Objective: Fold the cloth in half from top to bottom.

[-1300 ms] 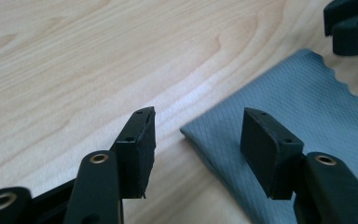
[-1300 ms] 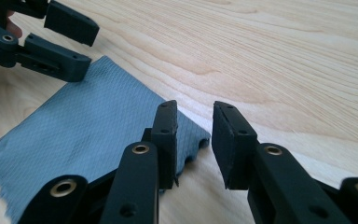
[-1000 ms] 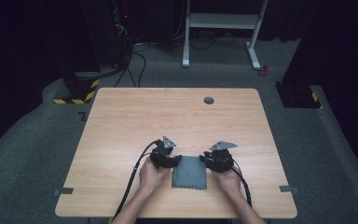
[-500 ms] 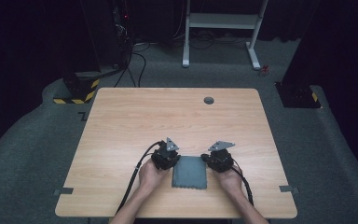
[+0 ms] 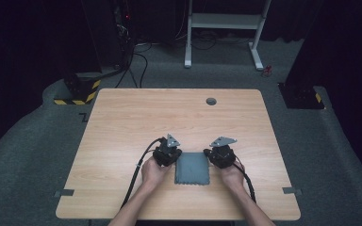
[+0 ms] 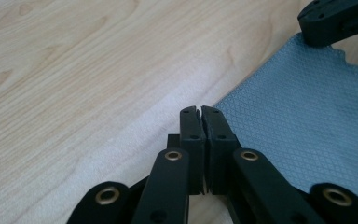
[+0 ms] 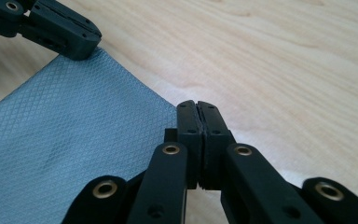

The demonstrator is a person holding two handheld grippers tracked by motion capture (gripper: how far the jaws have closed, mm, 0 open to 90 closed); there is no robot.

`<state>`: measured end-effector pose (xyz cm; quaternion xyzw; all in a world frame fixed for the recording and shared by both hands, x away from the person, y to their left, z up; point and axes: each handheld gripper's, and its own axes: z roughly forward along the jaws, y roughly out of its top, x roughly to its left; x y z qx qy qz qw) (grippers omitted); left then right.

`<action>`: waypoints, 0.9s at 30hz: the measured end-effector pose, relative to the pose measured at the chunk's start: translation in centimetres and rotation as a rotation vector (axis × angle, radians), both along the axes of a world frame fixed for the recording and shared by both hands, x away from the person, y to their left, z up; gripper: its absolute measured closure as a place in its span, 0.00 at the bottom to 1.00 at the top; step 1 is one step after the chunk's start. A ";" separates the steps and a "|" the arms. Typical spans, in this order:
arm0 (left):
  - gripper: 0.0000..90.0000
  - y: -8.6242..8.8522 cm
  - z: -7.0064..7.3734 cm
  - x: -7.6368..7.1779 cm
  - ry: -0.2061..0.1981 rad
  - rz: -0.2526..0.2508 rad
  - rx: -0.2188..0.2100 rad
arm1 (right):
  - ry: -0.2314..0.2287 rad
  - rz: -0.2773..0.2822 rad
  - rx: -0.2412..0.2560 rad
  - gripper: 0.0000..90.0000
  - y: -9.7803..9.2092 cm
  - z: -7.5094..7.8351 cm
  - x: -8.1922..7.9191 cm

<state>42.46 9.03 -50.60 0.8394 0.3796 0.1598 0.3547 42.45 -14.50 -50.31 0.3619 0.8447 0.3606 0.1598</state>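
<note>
High view: a grey cloth [image 5: 193,168] lies flat near the table's [image 5: 122,122] near edge, between the two hands. The left gripper [image 5: 168,154] sits at its far left corner, the right gripper [image 5: 220,155] at its far right corner. The cloth reads as a small, near-square patch, slightly longer front to back, its sides roughly square to the table edge; the near hem looks wavy. Judging by its compact size it may already be folded at least once, but layers cannot be made out. Left gripper view: jaws pressed together with no real gap, tips at the cloth's [image 6: 303,121] corner, apparently pinching it; the right gripper [image 6: 338,18] shows at the opposite corner. Right gripper view: jaws likewise closed at the cloth's [image 7: 65,135] corner edge, seemingly nipping it, left gripper [image 7: 58,30] across at the other corner. Judgement: both far corners are gripped, and the lift or fold toward the near hem is not yet begun; cloth lies unraised.
</note>
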 end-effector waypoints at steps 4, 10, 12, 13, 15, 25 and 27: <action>0.98 -0.2 0.1 1.2 -0.010 0.035 -0.024 | -0.014 -0.019 -0.017 0.99 0.2 0.3 1.1; 0.98 -0.7 0.1 3.0 -0.009 0.067 -0.018 | 0.003 -0.067 -0.029 0.99 0.4 0.2 3.2; 0.98 -0.9 0.0 3.6 -0.011 0.075 -0.010 | 0.007 -0.084 -0.038 0.99 0.5 0.0 3.8; 0.98 -0.9 0.0 3.8 -0.008 0.077 -0.013 | 0.012 -0.089 -0.035 0.99 0.5 -0.2 4.0; 0.97 -1.0 -0.2 4.3 -0.001 0.089 -0.020 | 0.028 -0.102 -0.031 0.99 0.5 -0.6 4.5; 0.65 -0.6 -0.1 3.8 0.018 0.082 0.021 | 0.022 -0.109 -0.005 0.91 0.7 -0.1 4.6; 0.63 -0.6 0.3 2.9 -0.008 0.065 0.015 | 0.005 -0.095 -0.008 0.91 1.1 0.3 4.4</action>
